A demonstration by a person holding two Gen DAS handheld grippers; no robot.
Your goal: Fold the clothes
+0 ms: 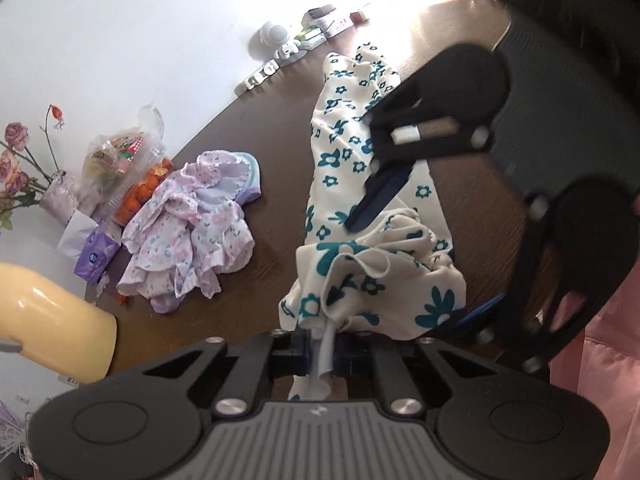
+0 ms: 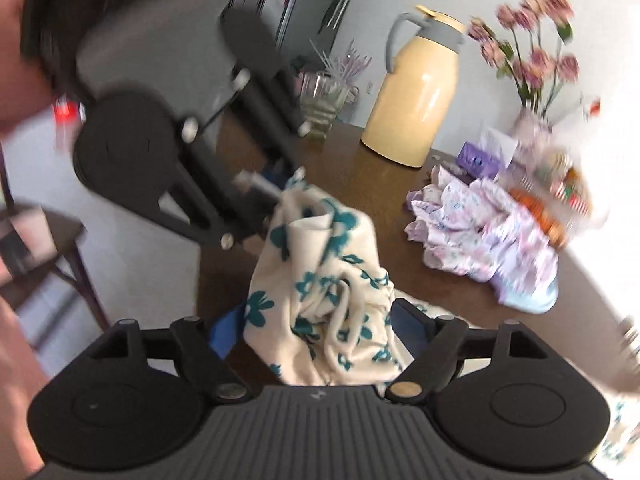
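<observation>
The right gripper (image 2: 320,320) is standing with its jaws wide apart around a bunched cream garment with teal flowers (image 2: 320,280), which is lying on the brown table (image 2: 384,176). Ahead and to its left, the left gripper (image 2: 276,190) is pinching the garment's far edge. Ahead to the right, a crumpled lilac floral garment (image 2: 488,236) is lying; beyond it a yellow jug (image 2: 416,100) is standing.

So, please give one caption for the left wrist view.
Left gripper shut on cream floral garment; right gripper open above it.
</observation>
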